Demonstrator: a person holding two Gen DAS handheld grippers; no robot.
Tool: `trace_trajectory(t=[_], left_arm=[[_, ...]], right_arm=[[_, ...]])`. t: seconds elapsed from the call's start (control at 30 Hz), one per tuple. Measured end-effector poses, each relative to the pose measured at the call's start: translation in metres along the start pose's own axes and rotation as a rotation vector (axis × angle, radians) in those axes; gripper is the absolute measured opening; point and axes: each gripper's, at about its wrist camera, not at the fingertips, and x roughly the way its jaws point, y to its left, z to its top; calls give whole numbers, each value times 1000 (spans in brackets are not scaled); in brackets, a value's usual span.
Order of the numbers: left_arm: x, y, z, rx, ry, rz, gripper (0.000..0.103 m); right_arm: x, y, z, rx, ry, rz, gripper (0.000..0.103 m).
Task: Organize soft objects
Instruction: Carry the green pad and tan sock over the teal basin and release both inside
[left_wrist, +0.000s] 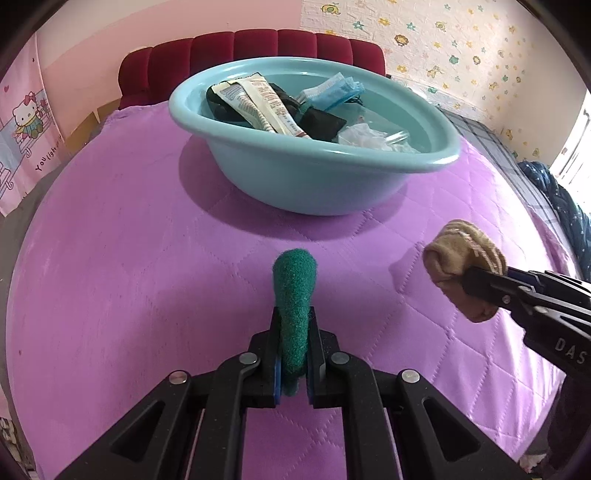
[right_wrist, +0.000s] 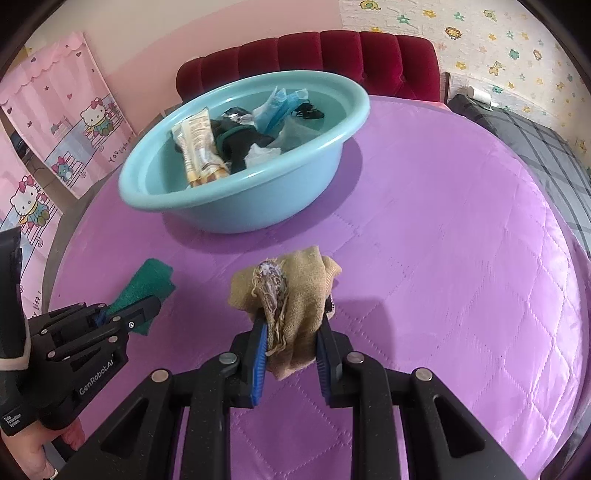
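My left gripper (left_wrist: 294, 321) is shut on a green scouring pad (left_wrist: 294, 291), held on edge above the purple quilt; the pad also shows in the right wrist view (right_wrist: 147, 286). My right gripper (right_wrist: 291, 325) is shut on a bunched tan sock (right_wrist: 295, 291), held above the quilt; the sock shows at the right of the left wrist view (left_wrist: 461, 264). A light blue basin (left_wrist: 314, 173) sits ahead on the bed, also in the right wrist view (right_wrist: 236, 206). It holds tubes, dark cloth, blue masks and white plastic.
The purple quilted bed (left_wrist: 129, 277) spreads all around. A red padded headboard (right_wrist: 314, 55) stands behind the basin. A grey plaid blanket (right_wrist: 546, 147) lies at the right. Pink cartoon curtains (right_wrist: 55, 122) hang at the left.
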Motion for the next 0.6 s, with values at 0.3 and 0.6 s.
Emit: trace_trajectory(t=[0.3, 0.6], left_arm=[[-30, -14, -13, 36, 4, -25, 9], [-66, -22, -2, 71, -16, -75, 9]], right_arm=[[-15, 10, -10, -8, 27, 10, 24], [-42, 18, -4, -15, 23, 12, 24]])
